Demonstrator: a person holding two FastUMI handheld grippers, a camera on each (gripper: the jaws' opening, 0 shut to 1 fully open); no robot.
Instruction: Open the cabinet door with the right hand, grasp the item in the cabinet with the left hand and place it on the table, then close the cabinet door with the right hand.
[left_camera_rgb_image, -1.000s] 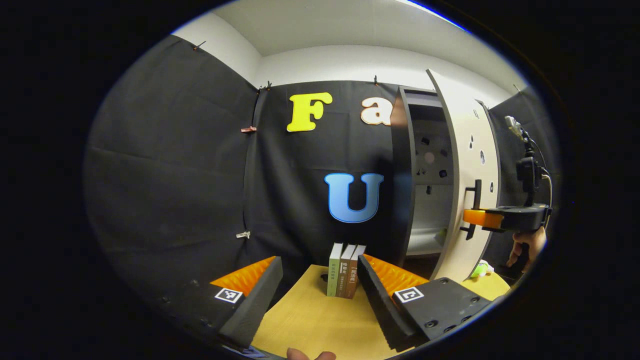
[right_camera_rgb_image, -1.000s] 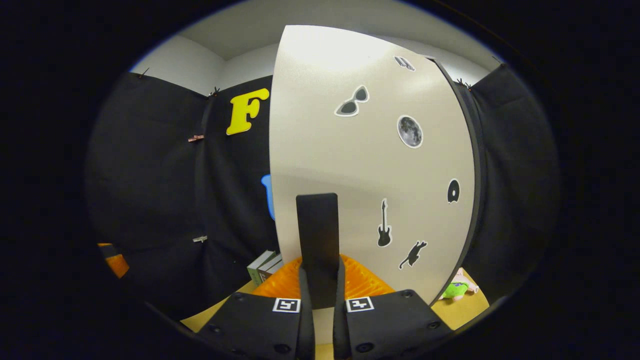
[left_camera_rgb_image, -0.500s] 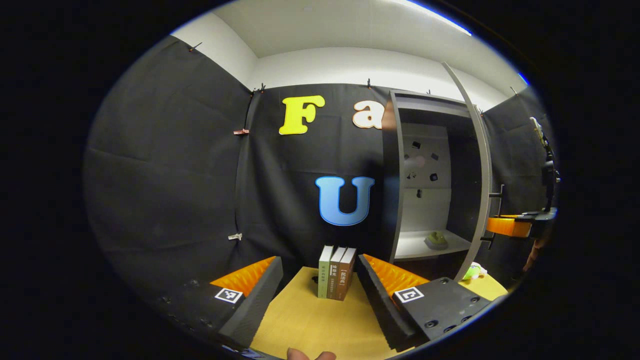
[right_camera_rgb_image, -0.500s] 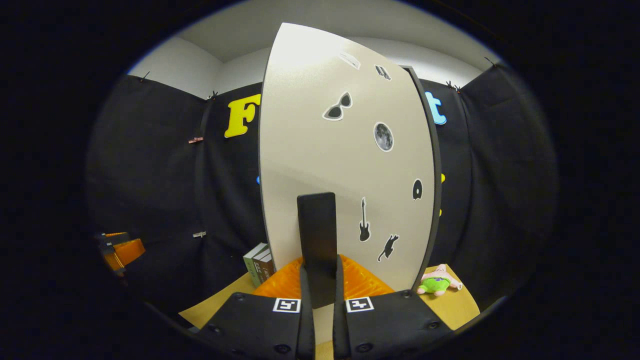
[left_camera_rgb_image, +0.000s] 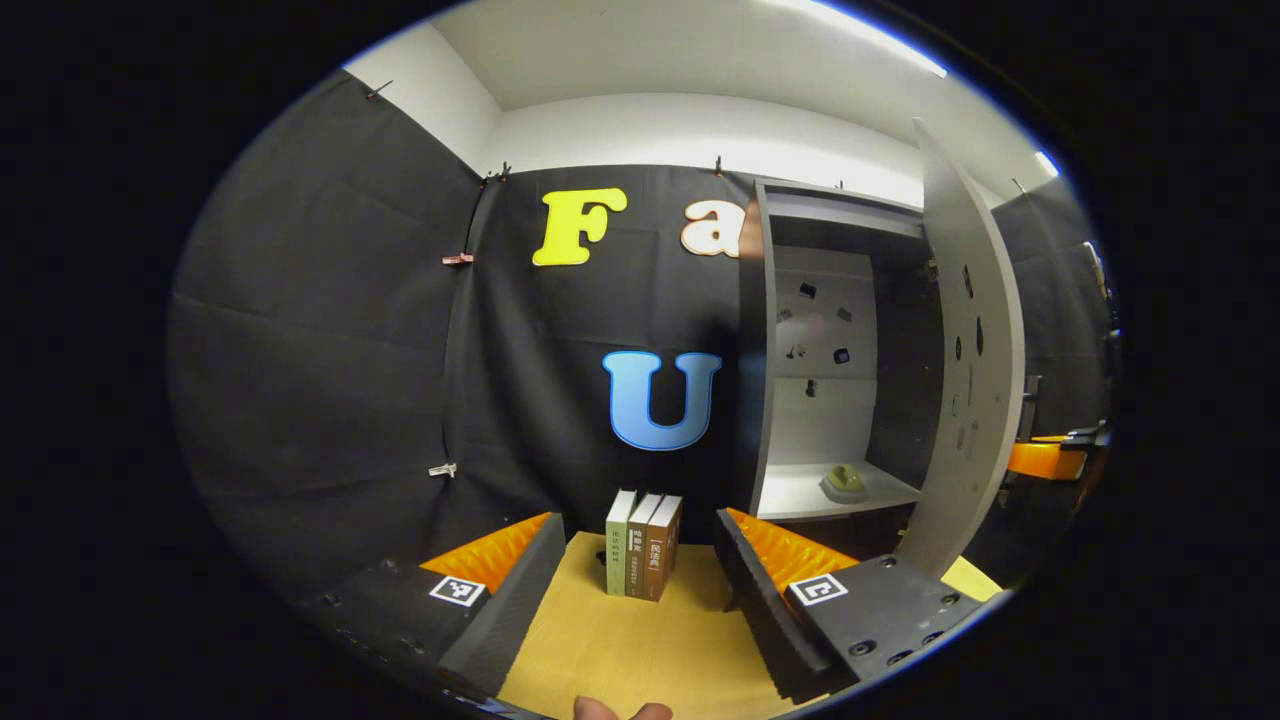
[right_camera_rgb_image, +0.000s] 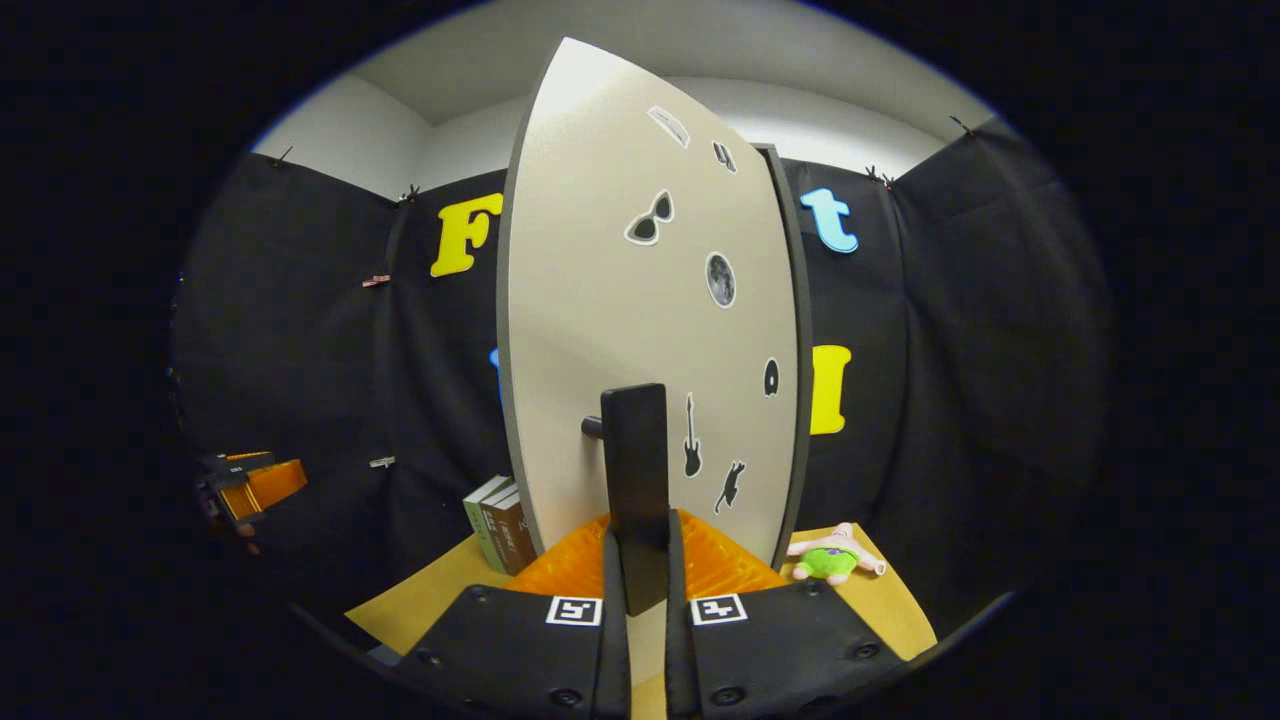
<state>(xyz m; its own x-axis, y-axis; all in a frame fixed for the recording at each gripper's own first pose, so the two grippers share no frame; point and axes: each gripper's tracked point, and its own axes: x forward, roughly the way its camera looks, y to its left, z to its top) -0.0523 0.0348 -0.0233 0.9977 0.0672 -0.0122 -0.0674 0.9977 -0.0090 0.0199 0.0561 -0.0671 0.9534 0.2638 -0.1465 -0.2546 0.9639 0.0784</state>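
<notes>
- Right tongs (right_camera_rgb_image: 640, 590) at the bottom centre of the right gripper view, pinching the dark door handle (right_camera_rgb_image: 636, 470) between both fingers; that grip is what lets the hand swing the cabinet door (right_camera_rgb_image: 620, 330).
- Door stands wide, seen nearly edge-on at the right of the left gripper view (left_camera_rgb_image: 975, 340), so the cabinet (left_camera_rgb_image: 760, 340) interior is exposed.
- The item (left_camera_rgb_image: 843, 482), small and yellowish-green, sits on the white shelf (left_camera_rgb_image: 800, 495) at lower right of centre. It is too small to call its long axis or facing.
- Left tongs (left_camera_rgb_image: 635, 580) spread wide, empty, low over the table (left_camera_rgb_image: 620, 650), aimed past the books (left_camera_rgb_image: 642, 545); I'd say poised to reach in.
</notes>
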